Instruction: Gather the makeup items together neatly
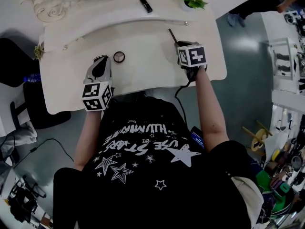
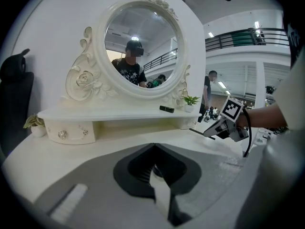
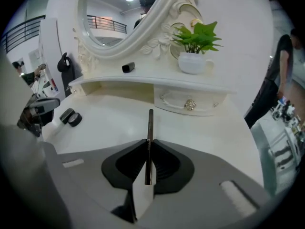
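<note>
Round dark compact [image 1: 119, 57] on white vanity tabletop [image 1: 143, 73], L of thin dark pencil [image 1: 172, 35]. Behind, on raised shelf [image 1: 114, 14]: short black tube [image 1: 146, 5], green potted plant [image 1: 193, 0] to its R.

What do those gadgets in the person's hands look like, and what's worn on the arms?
Both are grey with black padding inside: the left claw and the right claw. Each carries a white cube printed with black square markers. A black cable trails from the right one. The sleeves of the black star-printed T-shirt are short, leaving forearms bare.
</note>
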The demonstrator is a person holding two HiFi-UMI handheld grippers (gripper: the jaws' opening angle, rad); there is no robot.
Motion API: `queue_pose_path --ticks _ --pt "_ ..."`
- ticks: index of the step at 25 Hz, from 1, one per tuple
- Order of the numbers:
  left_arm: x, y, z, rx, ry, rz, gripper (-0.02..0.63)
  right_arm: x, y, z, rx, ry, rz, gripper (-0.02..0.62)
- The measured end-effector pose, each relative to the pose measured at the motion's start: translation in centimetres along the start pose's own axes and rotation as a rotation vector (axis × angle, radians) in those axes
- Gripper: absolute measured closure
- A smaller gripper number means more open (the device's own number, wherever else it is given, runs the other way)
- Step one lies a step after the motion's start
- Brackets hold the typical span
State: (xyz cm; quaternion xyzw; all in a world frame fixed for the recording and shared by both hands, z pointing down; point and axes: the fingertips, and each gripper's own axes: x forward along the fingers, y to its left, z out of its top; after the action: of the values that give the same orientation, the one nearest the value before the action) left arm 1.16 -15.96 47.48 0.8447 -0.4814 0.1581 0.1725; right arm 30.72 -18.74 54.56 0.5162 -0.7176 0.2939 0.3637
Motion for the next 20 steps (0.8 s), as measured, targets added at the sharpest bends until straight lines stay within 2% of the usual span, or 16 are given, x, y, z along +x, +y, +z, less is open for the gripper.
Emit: queue_pose_path --ticks 9,16,20 --pt "-2.1 2.4 0.0 0.013 0.011 -0.044 0.606 -1.5 3.8 0.8 0.208 -0.092 -0.076 0.528" --pt "-4.3 5.0 -0.6 0.029 0.03 -0.074 0.606 -1.4 8.7 1.1 0.299 -0.12 -0.087 0.528" --pt "-5.0 6.3 -0.8 0.035 0.035 -0.091 0.606 -0.8 11.5 1.4 0.317 -0.12 -0.082 0.528"
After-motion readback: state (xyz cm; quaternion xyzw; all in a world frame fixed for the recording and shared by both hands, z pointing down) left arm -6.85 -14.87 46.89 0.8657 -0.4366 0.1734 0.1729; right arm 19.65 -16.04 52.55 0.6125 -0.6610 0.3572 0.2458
